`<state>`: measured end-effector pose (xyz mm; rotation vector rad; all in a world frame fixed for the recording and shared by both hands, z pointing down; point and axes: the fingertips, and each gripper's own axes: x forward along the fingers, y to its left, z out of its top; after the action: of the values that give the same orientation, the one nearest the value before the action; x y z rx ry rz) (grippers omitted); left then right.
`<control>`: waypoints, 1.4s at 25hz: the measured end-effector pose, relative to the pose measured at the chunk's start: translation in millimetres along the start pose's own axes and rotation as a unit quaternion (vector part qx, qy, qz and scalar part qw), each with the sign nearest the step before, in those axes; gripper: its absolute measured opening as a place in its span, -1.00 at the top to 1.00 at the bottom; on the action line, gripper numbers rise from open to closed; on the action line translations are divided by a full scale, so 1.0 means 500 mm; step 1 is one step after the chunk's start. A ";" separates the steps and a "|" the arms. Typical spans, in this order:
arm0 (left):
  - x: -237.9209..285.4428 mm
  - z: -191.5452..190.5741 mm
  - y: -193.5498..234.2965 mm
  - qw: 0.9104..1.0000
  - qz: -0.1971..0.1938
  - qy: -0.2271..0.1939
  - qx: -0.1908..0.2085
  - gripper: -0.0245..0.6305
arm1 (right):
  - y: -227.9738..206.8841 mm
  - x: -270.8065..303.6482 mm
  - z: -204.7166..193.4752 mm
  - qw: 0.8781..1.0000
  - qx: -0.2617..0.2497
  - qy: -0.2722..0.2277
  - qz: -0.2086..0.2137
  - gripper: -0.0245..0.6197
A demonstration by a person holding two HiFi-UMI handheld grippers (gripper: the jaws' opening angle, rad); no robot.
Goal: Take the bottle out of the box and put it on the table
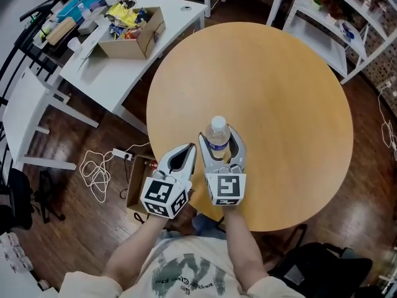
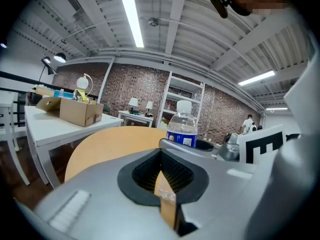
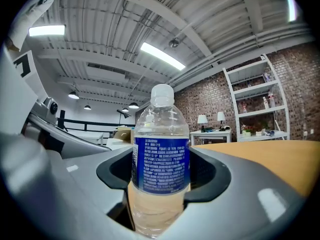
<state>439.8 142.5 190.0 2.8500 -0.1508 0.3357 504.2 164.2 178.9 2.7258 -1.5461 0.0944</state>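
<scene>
A clear water bottle [image 1: 218,131] with a blue label and white cap stands upright between the jaws of my right gripper [image 1: 219,136], over the near part of the round wooden table [image 1: 279,92]. In the right gripper view the dark pads press both sides of the bottle [image 3: 160,154]. My left gripper [image 1: 188,148] hovers just left of it at the table's near edge, jaws together with nothing between them. The left gripper view shows the bottle [image 2: 182,129] beyond its closed tips. An open cardboard box [image 1: 138,185] sits on the floor below the table's edge.
A white desk [image 1: 111,73] at the back left carries a cardboard box [image 1: 133,33] full of packets. White shelving [image 1: 335,36] stands at the back right. A power strip and white cables [image 1: 99,169] lie on the wood floor, and a black chair [image 1: 316,266] is at the lower right.
</scene>
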 end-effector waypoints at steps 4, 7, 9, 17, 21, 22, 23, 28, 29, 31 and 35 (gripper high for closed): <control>0.008 -0.008 0.012 1.000 0.004 0.008 0.001 0.93 | -0.004 0.008 -0.009 1.000 0.002 -0.005 0.002 0.01; 0.013 -0.016 0.014 1.000 0.004 0.013 0.000 0.93 | -0.005 0.007 -0.010 1.000 0.000 -0.009 0.003 -0.01; 0.015 -0.019 0.011 1.000 0.001 0.015 0.000 0.93 | -0.001 0.004 -0.010 1.000 -0.002 -0.009 0.003 -0.03; 0.007 -0.032 -0.008 1.000 -0.005 0.017 -0.001 0.93 | 0.011 -0.020 -0.024 1.000 -0.006 0.007 0.005 -0.03; -0.001 -0.031 -0.015 1.000 -0.003 0.015 -0.003 0.93 | 0.011 -0.026 -0.026 1.000 0.000 0.007 0.004 -0.02; -0.004 -0.030 -0.017 1.000 -0.003 0.014 -0.002 0.93 | 0.011 -0.026 -0.026 1.000 0.000 0.008 0.003 -0.02; -0.008 -0.030 -0.018 1.000 -0.003 0.013 -0.002 0.93 | 0.011 -0.027 -0.027 1.000 0.000 0.010 0.003 -0.03; -0.028 -0.029 -0.018 1.000 0.007 0.008 -0.002 0.93 | 0.018 -0.032 -0.040 1.000 0.009 0.026 0.015 -0.15; -0.032 -0.028 -0.019 1.000 0.009 0.007 -0.003 0.93 | 0.018 -0.036 -0.040 0.999 0.011 0.028 0.014 -0.17; -0.041 -0.026 -0.021 1.000 0.012 0.004 -0.003 0.93 | 0.018 -0.045 -0.038 0.999 0.013 0.031 0.011 -0.18; -0.060 -0.022 -0.026 1.000 0.012 0.000 -0.001 0.93 | 0.022 -0.064 -0.032 0.999 0.003 0.034 0.002 -0.18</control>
<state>410.2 160.3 189.8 2.8476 -0.1866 0.3415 477.7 186.3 192.7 2.6940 -1.5372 0.1895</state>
